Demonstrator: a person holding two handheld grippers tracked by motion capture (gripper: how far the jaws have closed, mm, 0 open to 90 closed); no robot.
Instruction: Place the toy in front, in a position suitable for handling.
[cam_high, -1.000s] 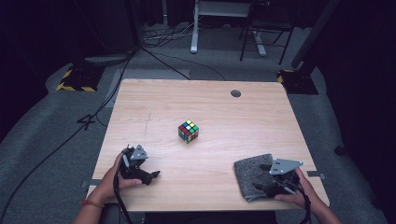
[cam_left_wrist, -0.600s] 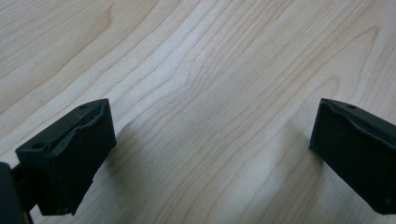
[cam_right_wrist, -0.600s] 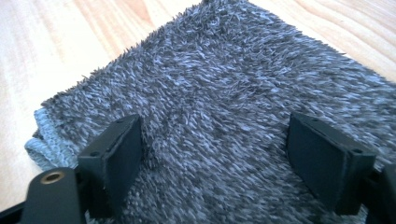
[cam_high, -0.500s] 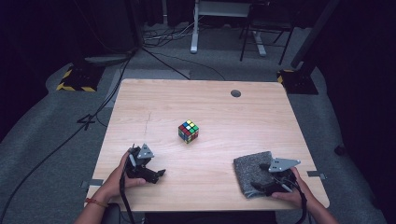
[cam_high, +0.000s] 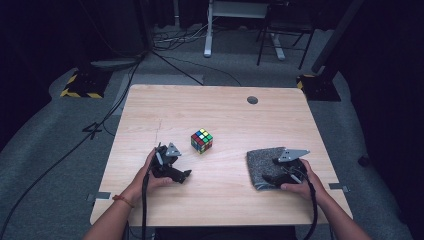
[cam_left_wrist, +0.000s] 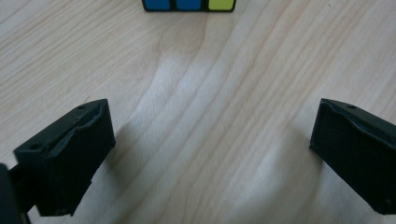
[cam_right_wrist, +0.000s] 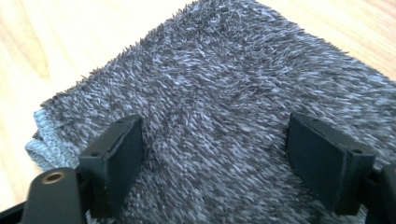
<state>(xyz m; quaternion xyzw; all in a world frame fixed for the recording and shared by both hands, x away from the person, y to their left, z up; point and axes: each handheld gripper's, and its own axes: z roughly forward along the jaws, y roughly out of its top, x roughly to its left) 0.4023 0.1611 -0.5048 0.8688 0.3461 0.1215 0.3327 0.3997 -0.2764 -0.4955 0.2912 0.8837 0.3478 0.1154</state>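
Early stage: the multicoloured puzzle cube (cam_high: 202, 140) sits untouched mid-counter; left gripper (cam_high: 176, 176), jaws wide and empty, nears it, while right gripper (cam_high: 274, 179) spreads empty jaws over the grey fuzzy cloth (cam_high: 261, 162) right of the cube

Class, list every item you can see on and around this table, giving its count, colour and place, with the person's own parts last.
puzzle cube: 1, multicoloured, table centre
cloth: 1, grey, folded, near right part of the table
table: 1, light wood, centre of the high view
round cap: 1, dark, far right part of the tabletop
floor cables: several, dark, beyond the table
left tool: 1, black, jaws open over bare wood, facing the puzzle cube
right tool: 1, black, jaws open over the cloth
hands: 2, each holding a tool, near edge
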